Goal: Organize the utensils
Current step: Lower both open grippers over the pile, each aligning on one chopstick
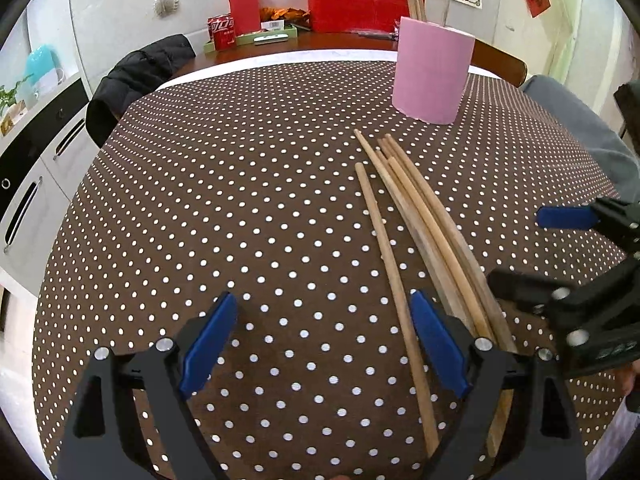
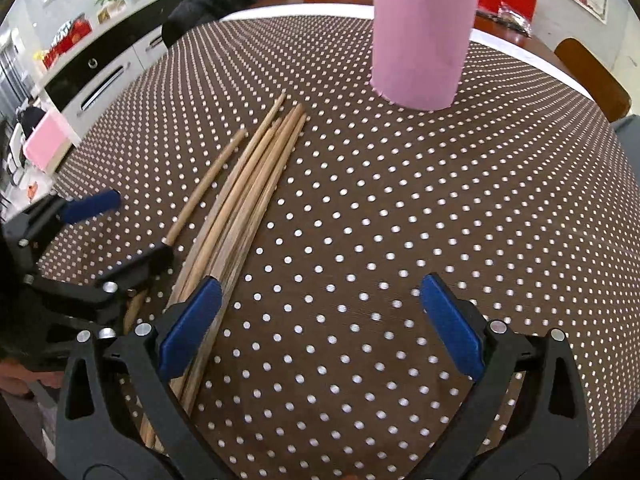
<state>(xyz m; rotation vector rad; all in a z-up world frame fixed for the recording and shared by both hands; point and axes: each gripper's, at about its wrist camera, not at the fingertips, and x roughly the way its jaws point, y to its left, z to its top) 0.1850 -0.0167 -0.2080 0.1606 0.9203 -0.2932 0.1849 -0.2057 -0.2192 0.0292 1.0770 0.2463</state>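
On the table (image 1: 240, 200) you have the loose chopsticks (image 1: 416, 216) lying right of centre, running from near you toward the holder (image 1: 430, 72). The holder stands at the far right, with several chopsticks upright in it.

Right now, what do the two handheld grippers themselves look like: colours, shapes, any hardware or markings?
Both the left gripper and the right gripper match: matte black plastic frames with triangular cut-outs, silver pivot bolts at the joints, and two fingers tipped with flat, tapered blue pads. No cables or sleeves show; a faint label on the right one's side is unreadable.
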